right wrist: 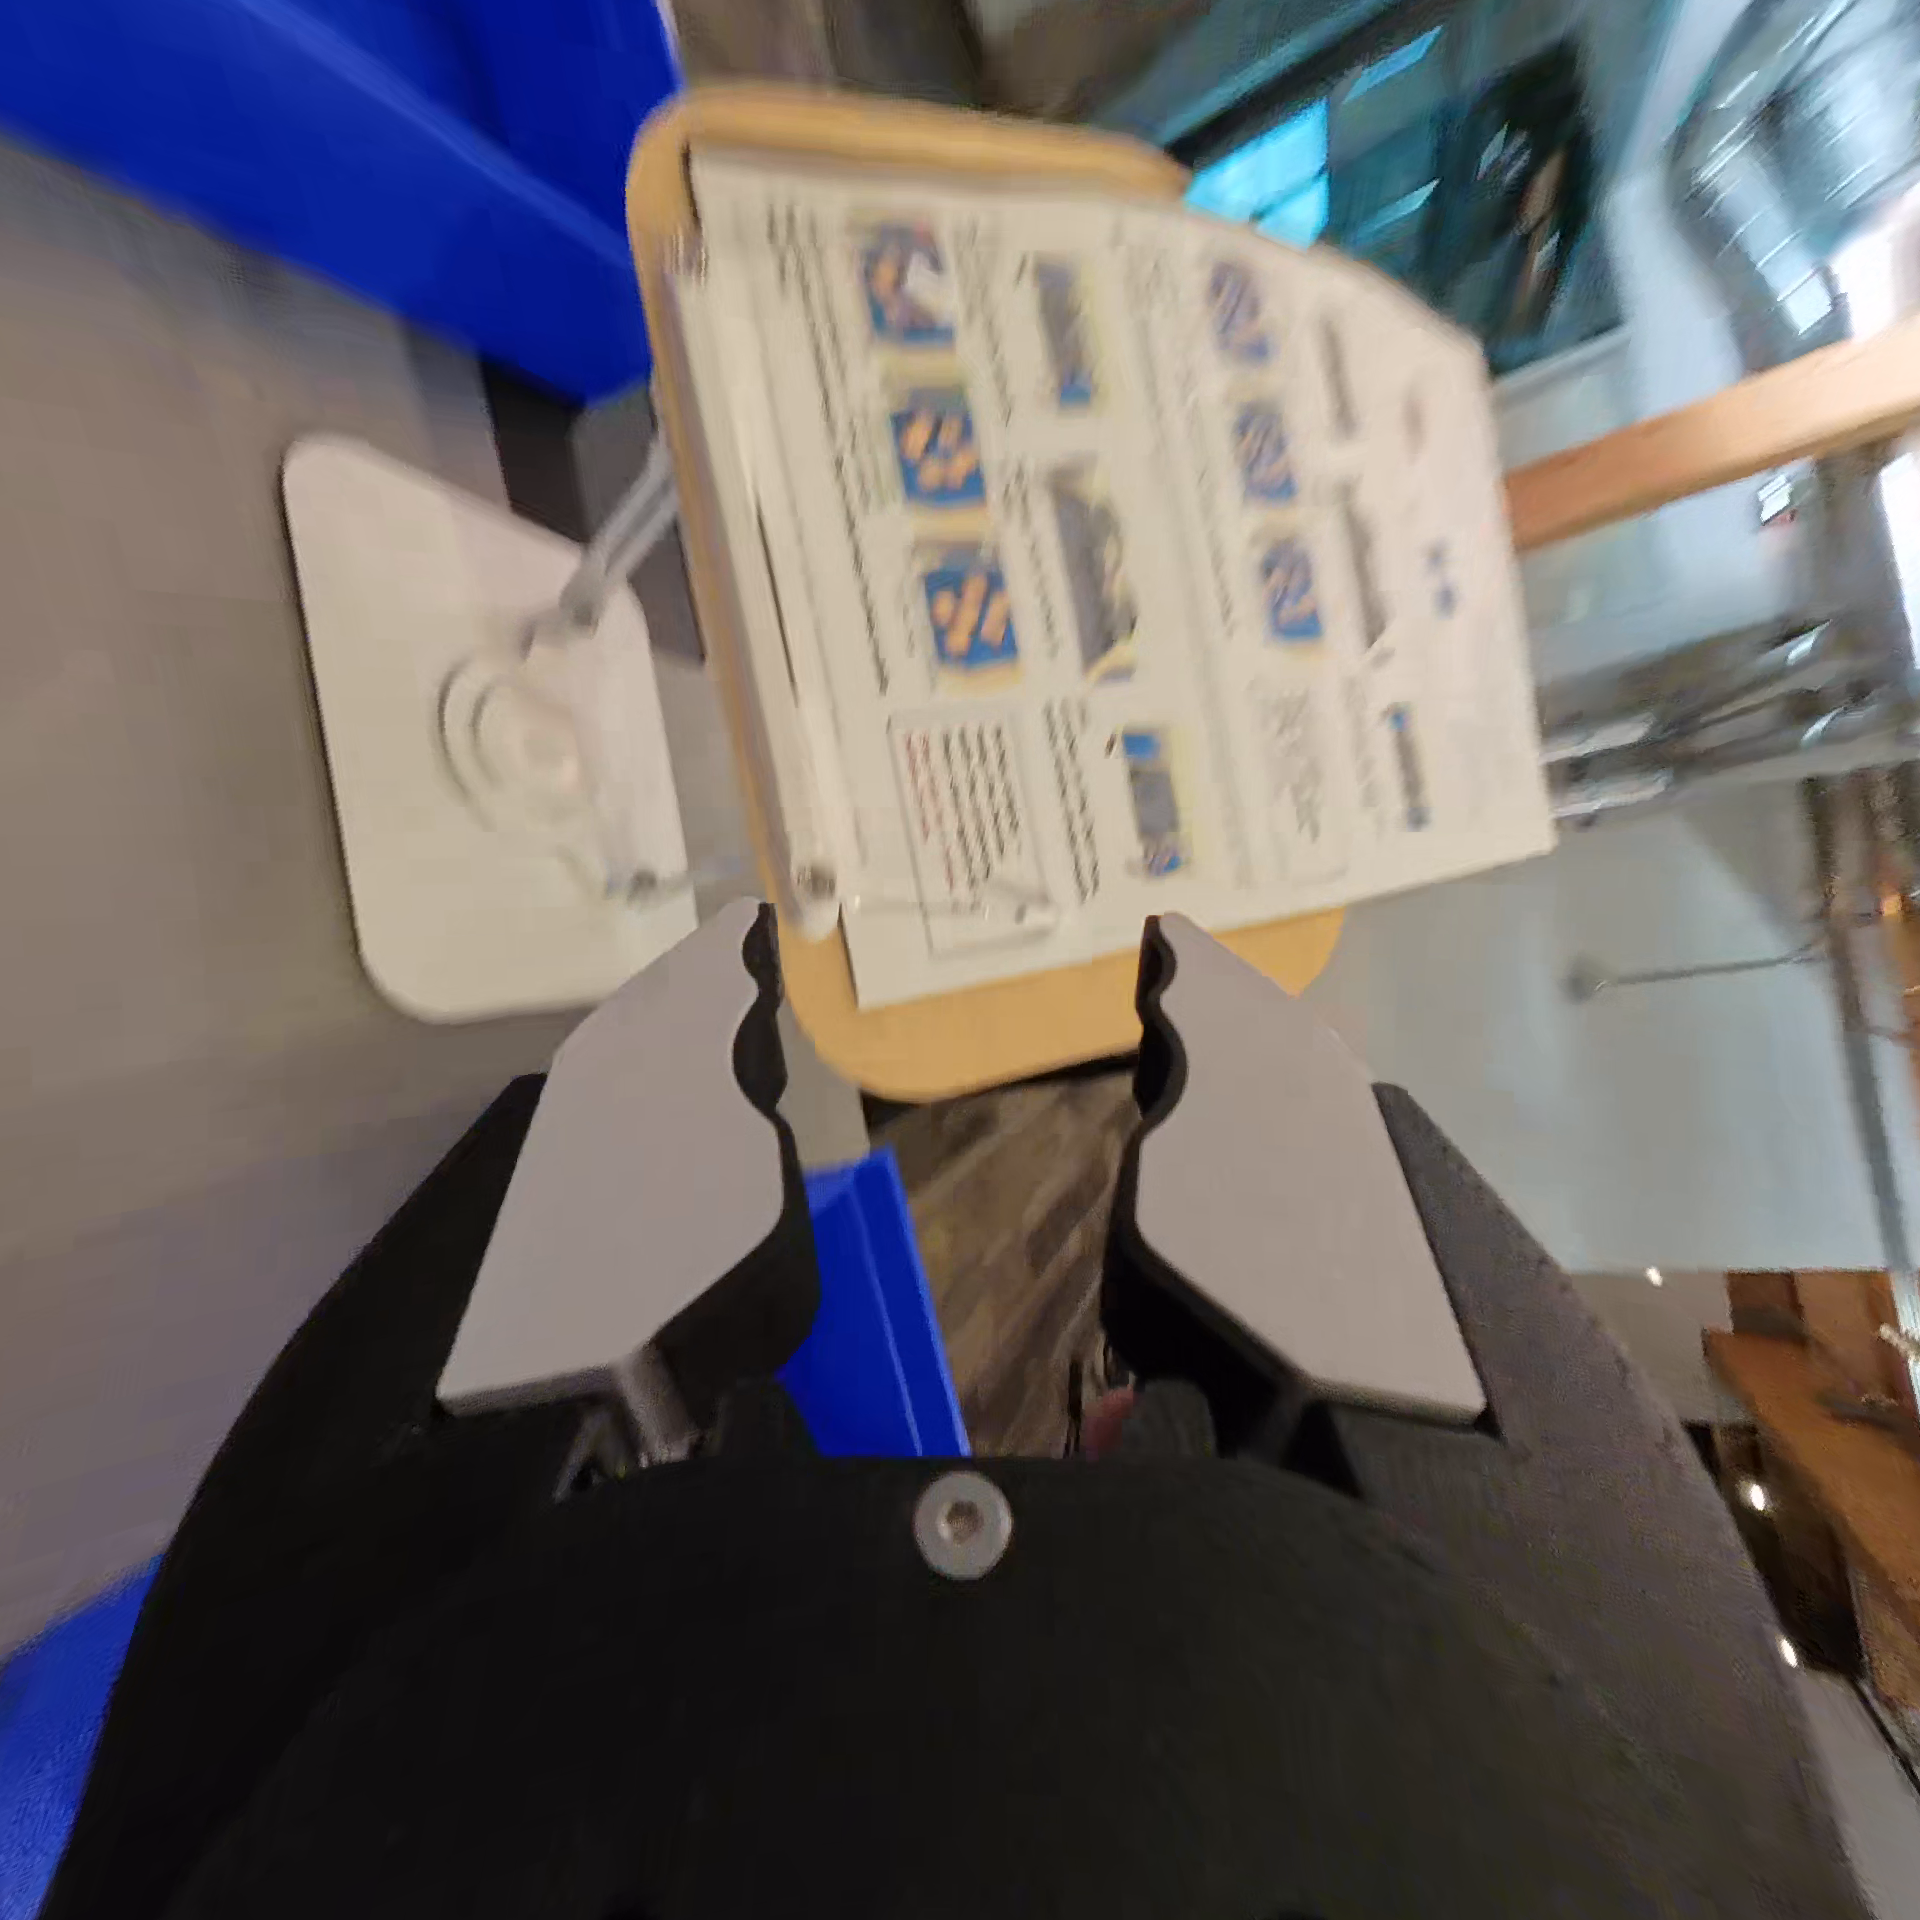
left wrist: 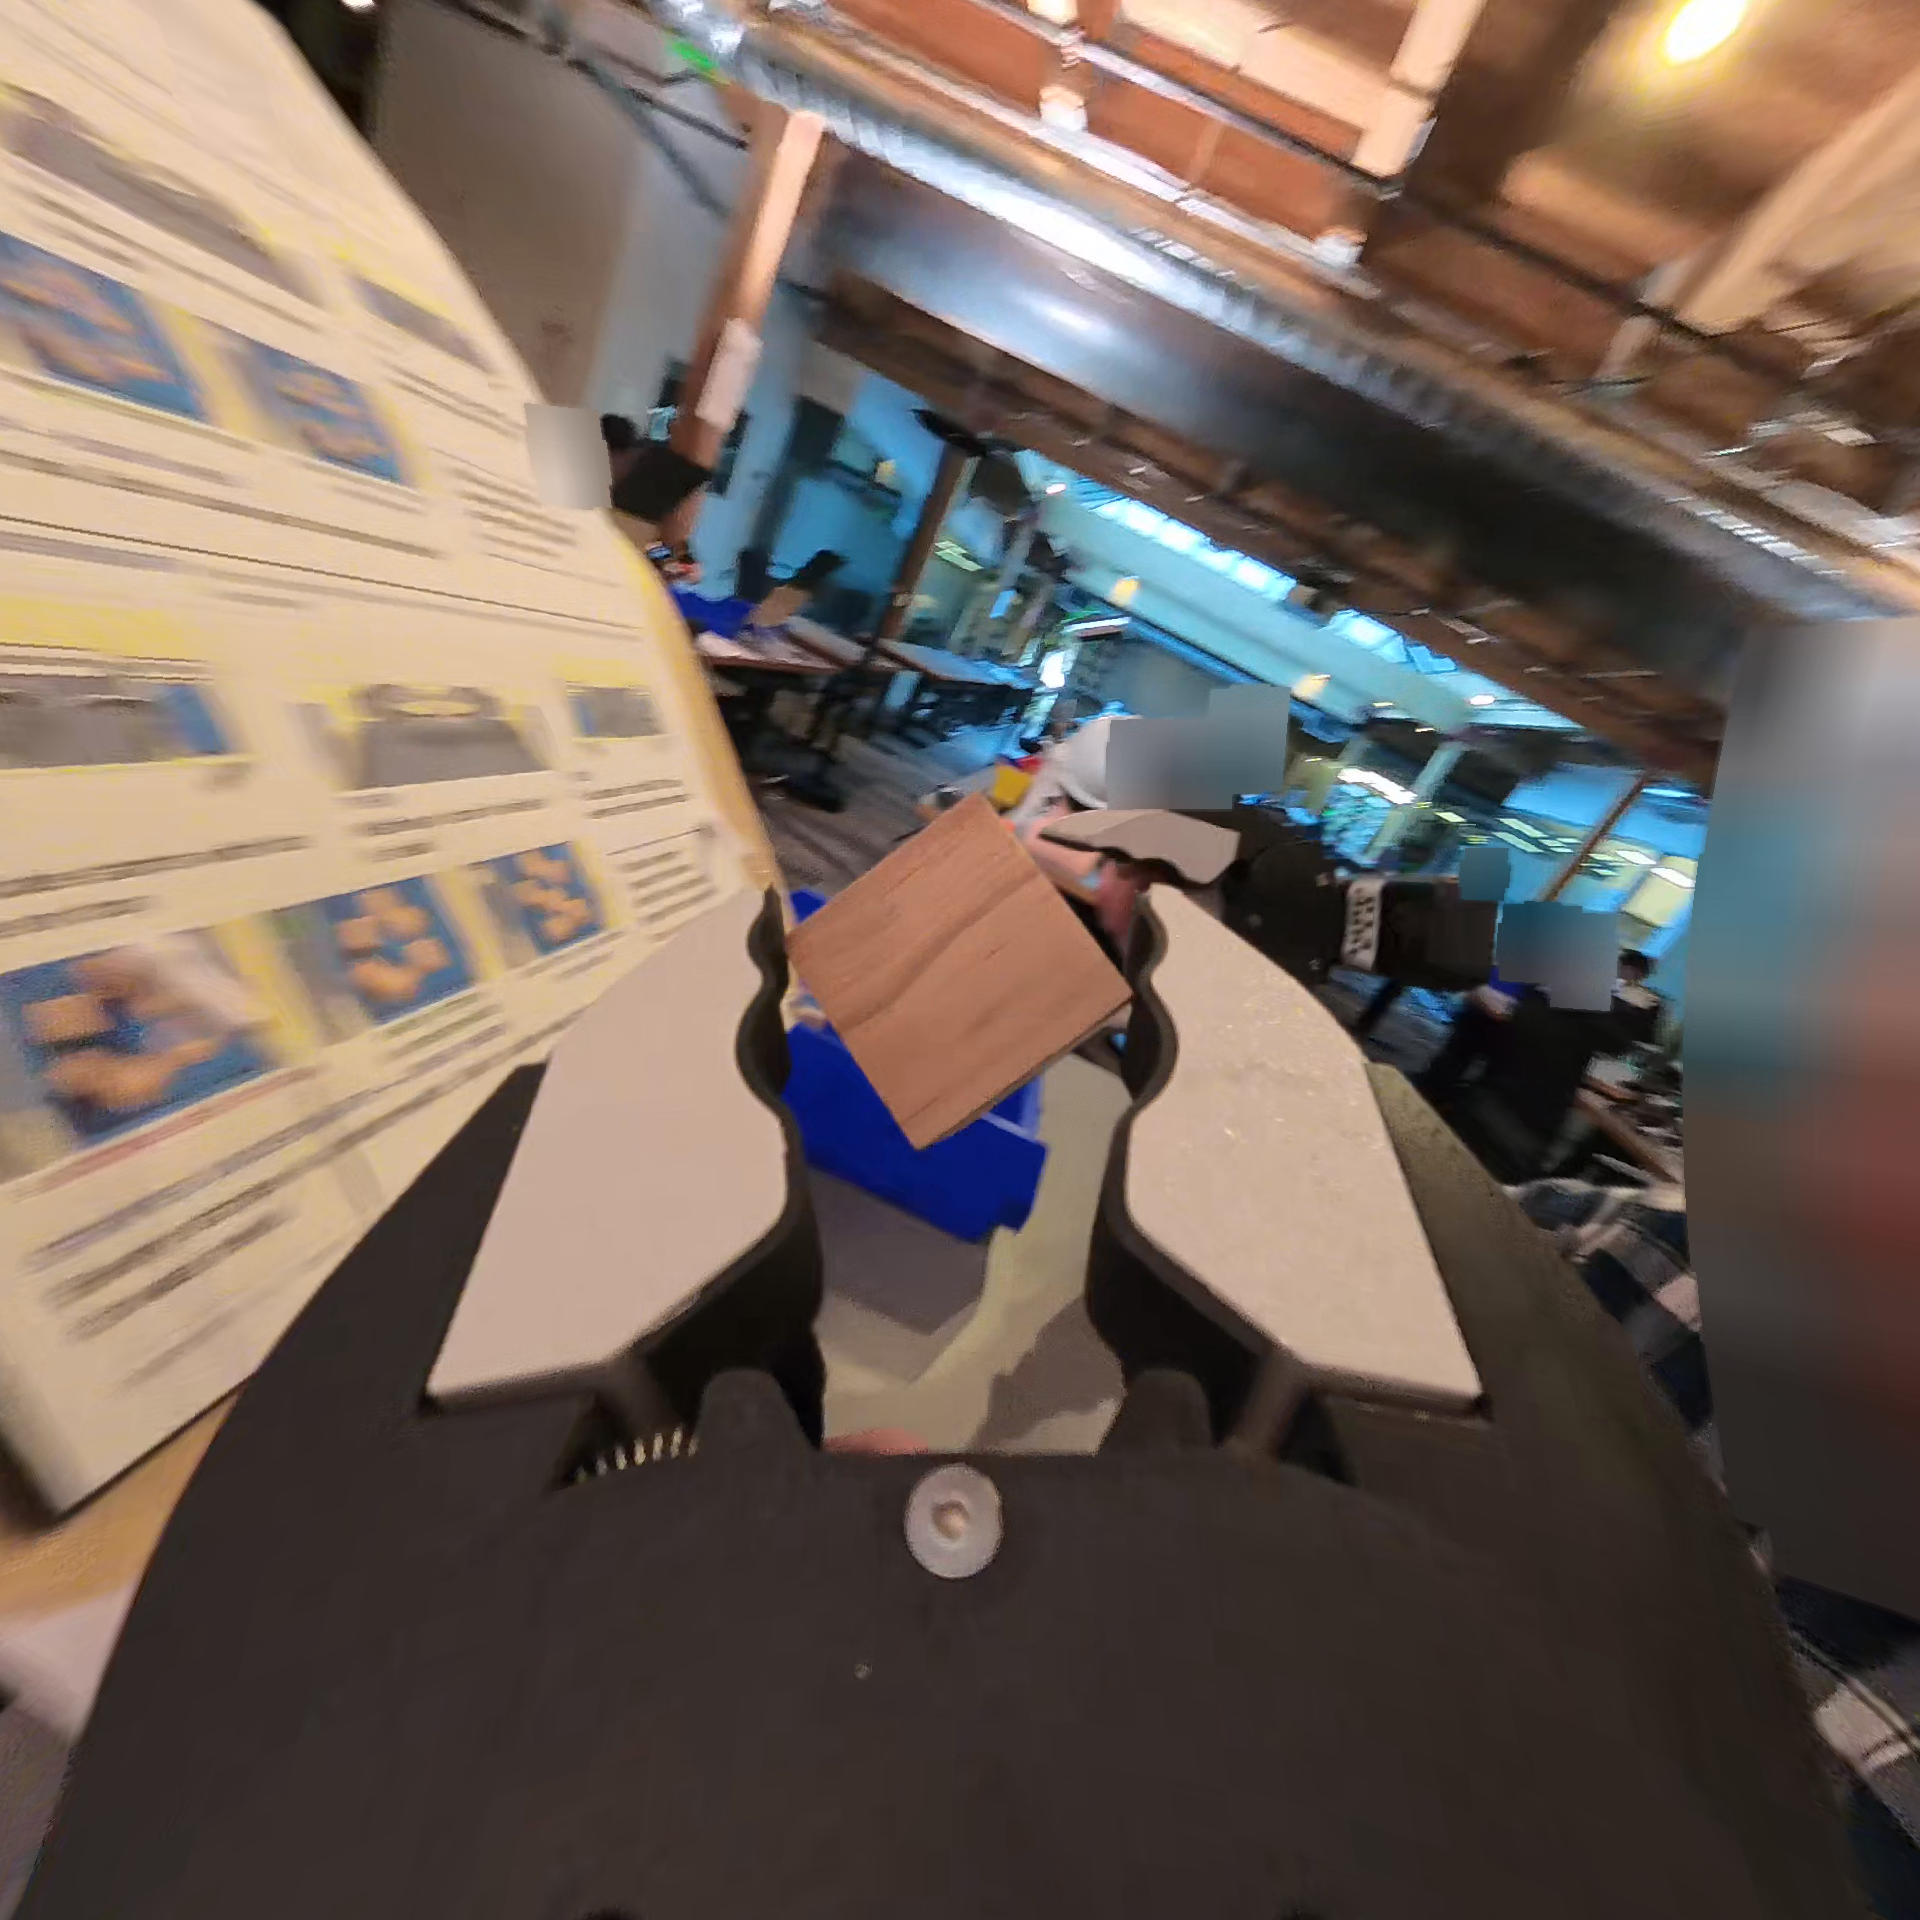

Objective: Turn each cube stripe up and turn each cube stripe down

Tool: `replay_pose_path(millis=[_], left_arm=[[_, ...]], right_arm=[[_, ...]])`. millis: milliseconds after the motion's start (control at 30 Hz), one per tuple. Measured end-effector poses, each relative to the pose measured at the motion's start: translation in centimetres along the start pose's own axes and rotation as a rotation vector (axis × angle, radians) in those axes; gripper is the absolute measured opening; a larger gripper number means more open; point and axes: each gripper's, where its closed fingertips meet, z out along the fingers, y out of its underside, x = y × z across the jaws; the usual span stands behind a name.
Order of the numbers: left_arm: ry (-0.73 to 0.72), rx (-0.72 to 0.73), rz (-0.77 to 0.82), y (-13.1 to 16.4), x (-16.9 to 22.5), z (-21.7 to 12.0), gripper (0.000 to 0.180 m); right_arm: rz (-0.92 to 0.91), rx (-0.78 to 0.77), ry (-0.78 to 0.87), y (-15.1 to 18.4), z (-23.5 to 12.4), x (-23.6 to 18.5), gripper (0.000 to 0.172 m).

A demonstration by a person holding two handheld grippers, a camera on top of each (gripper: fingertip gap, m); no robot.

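The left gripper (left wrist: 951,956) is lifting a wooden cube (left wrist: 956,971) off the table, its corners wedging against both dark pads, tilted diamond-wise between the fingertips, with a blue bin (left wrist: 914,1153) sitting below and beyond it. Just past the cube's right corner, the right gripper's grey finger (left wrist: 1143,847) is hovering. The right gripper (right wrist: 956,977) is standing wide with nothing between its jaws, facing a printed instruction sheet (right wrist: 1122,561) on a wooden board (right wrist: 997,1029).

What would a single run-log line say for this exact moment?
left gripper: shut on wooden cube, lifted, tilted | right gripper: open, nothing between fingers | ahead: instruction sheet | stripe: not visible
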Motion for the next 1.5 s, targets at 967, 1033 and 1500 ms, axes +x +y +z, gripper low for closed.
replay_pose_path(millis=[967, 1033, 1500], left_arm=[[0.273, -0.017, 0.041, 8.6, 8.1, 9.6, 0.062], [0.257, -0.006, 0.076, 7.9, 7.9, 9.1, 0.058], [0.151, 0.018, 0.173, 5.1, 6.4, 6.8, 0.041]], right_arm=[[0.395, 0.479, -0.197, -8.7, -0.7, -3.5, 0.045], [0.289, 0.338, -0.287, -6.1, -1.0, -3.7, 0.045], [0.258, -0.845, -0.909, 26.7, -9.3, -11.5, 0.045]])
